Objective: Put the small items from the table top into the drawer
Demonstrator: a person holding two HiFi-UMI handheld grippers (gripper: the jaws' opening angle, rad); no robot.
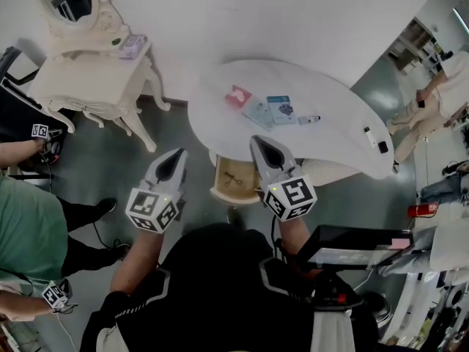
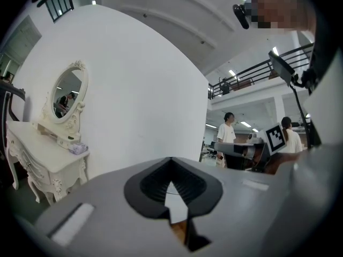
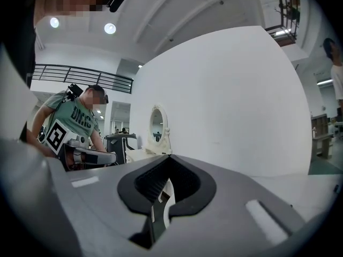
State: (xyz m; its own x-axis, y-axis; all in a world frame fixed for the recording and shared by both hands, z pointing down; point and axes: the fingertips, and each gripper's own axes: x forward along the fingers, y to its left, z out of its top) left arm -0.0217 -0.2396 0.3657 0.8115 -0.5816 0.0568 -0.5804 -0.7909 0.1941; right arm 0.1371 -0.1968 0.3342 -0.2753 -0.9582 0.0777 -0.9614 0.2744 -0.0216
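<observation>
Looking down on a white table (image 1: 344,86) with a red packet (image 1: 237,95), blue packets (image 1: 281,108) and a little tube (image 1: 308,119) bunched mid-top, plus small bits (image 1: 382,147) toward the right end. Holding left tongs (image 1: 174,158) and right tongs (image 1: 261,145) both pinched shut on nothing. Got the bunch just ahead of the right tongs, with the left tongs out past the table edge, so probably a shorter reach from the right. Tube lying crosswise. Drawer (image 1: 234,178) open below, between the tips.
</observation>
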